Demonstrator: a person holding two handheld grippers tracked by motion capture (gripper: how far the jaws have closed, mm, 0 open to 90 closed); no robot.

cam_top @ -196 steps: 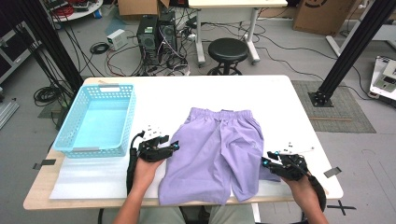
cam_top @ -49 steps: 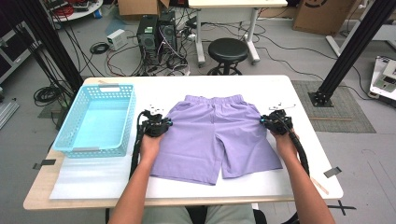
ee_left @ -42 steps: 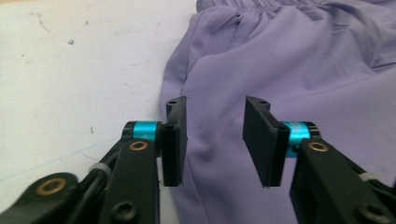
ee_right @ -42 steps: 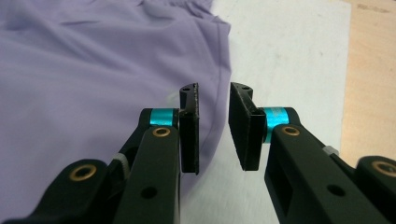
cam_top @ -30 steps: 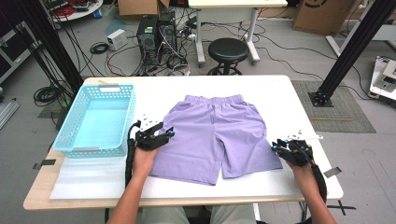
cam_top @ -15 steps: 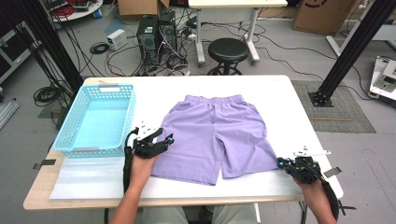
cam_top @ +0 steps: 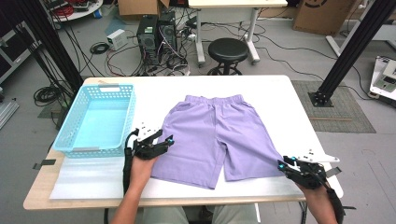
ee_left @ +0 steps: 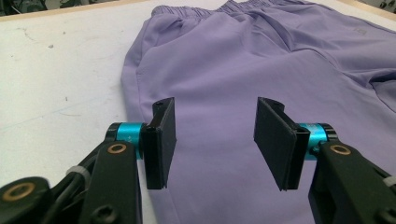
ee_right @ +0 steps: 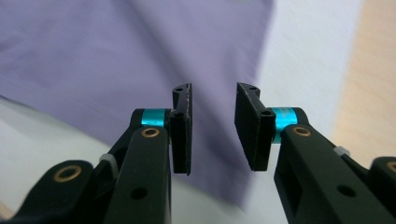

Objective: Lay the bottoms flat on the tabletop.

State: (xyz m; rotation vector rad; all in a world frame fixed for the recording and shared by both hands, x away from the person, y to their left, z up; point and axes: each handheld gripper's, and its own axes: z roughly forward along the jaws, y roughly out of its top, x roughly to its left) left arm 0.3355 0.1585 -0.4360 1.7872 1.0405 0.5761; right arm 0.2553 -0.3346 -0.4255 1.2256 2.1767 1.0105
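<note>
the purple shorts (cam_top: 217, 135) lie spread flat on the white bench (cam_top: 280, 107), waistband at the far side, legs toward the person. the left claw (ee_left: 212, 140) hovers over the outer edge of one leg, jaws well apart with nothing between them. the right claw (ee_right: 212, 128), near the other leg's hem corner, has just been opening, its narrow gap empty; a blue basket (cam_top: 95, 119) sits left of the shorts.

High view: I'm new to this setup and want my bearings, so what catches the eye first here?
The purple shorts lie spread flat at the middle of the white table, waistband at the far side. A light blue basket sits to their left. The left gripper hovers at the shorts' left leg, and the right gripper sits off the right leg's hem corner; both are open with nothing between them.
</note>
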